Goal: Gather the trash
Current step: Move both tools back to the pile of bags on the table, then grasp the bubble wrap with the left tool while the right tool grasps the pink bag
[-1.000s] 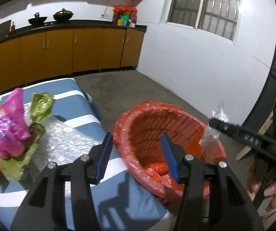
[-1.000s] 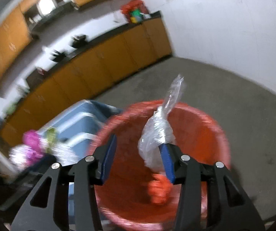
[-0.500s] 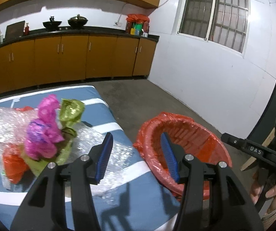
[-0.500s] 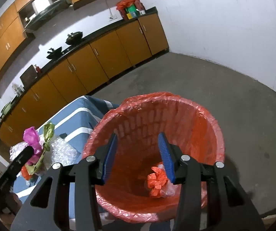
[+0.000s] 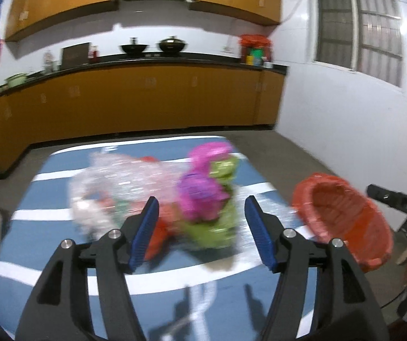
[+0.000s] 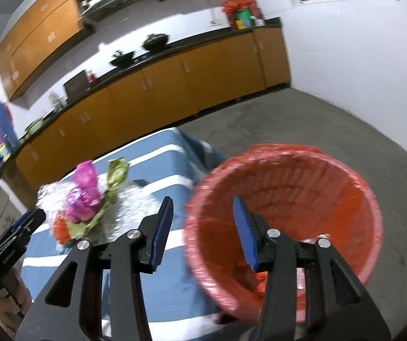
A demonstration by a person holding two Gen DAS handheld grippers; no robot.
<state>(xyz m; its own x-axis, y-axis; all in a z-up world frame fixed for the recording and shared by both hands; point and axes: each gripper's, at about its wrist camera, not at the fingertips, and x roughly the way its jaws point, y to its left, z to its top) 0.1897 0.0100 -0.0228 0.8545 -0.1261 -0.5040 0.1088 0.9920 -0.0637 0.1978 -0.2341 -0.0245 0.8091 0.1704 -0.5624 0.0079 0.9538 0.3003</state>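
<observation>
A heap of trash lies on the blue striped table: pink bags, green bags, an orange bag and clear bubble wrap. My left gripper is open and empty, just in front of the heap. The red-lined bin stands beside the table's right edge, with orange trash at its bottom. My right gripper is open and empty over the bin's near left rim. The heap shows in the right wrist view too.
Orange cabinets under a black counter run along the far wall. A white wall with a window stands to the right. Grey concrete floor lies beyond the bin. The bin also shows in the left wrist view.
My right gripper let go of the clear plastic bag, which dropped into the bin, then swung left. My left gripper turned left from the bin to face the heap.
</observation>
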